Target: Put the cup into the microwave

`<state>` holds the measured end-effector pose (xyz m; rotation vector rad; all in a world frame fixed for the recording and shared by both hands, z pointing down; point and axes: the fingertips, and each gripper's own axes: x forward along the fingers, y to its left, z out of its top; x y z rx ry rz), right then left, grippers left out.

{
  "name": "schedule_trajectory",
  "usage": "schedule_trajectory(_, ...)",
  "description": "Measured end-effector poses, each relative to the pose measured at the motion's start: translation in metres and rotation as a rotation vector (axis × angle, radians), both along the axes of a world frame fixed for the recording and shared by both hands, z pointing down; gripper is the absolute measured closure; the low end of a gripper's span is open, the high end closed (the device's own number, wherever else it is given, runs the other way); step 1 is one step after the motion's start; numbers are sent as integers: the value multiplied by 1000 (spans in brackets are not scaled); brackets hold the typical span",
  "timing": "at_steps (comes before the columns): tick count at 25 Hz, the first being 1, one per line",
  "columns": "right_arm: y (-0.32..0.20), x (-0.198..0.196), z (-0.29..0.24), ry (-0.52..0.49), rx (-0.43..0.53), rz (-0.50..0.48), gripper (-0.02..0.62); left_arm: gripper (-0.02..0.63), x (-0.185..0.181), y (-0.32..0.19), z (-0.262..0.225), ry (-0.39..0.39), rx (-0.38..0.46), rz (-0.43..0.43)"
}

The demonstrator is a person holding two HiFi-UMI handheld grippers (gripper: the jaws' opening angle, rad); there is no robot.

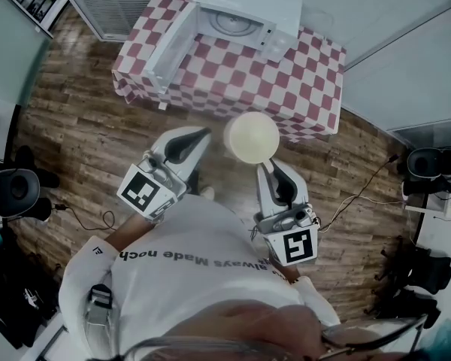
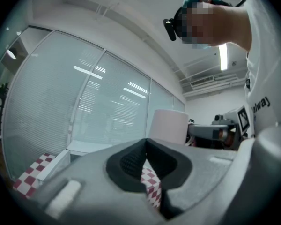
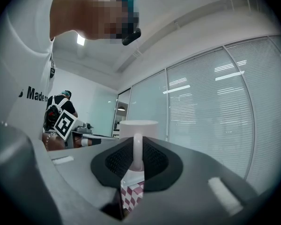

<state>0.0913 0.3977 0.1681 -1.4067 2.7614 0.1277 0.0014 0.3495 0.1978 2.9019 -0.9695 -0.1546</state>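
A cream cup (image 1: 251, 136) hangs in the air in front of the person, short of the table. My right gripper (image 1: 267, 168) is shut on its handle; the right gripper view shows the handle (image 3: 137, 153) pinched between the black pads, with the cup body (image 3: 138, 127) beyond them. My left gripper (image 1: 202, 134) is just left of the cup, jaws together and holding nothing; the cup (image 2: 168, 125) rises past its tips. The white microwave (image 1: 239, 13) stands on the checkered table (image 1: 301, 89) with its door (image 1: 167, 49) swung open to the left.
The table sits against glass walls with blinds. The floor around it is wood, with cables (image 1: 361, 194) at the right and dark equipment (image 1: 15, 190) at the left. The open microwave door overhangs the table's left front.
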Motion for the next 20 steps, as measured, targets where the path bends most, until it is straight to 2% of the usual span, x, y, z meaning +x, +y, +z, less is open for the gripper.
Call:
schedule_trajectory(8,-59,-27,-2,10,4,5,554,603,-27,-58,-1,11,2,9)
schedule_trajectory(20,-163,-94,-13,22,31,18,554,603,-94,-160,-8,29,13,26)
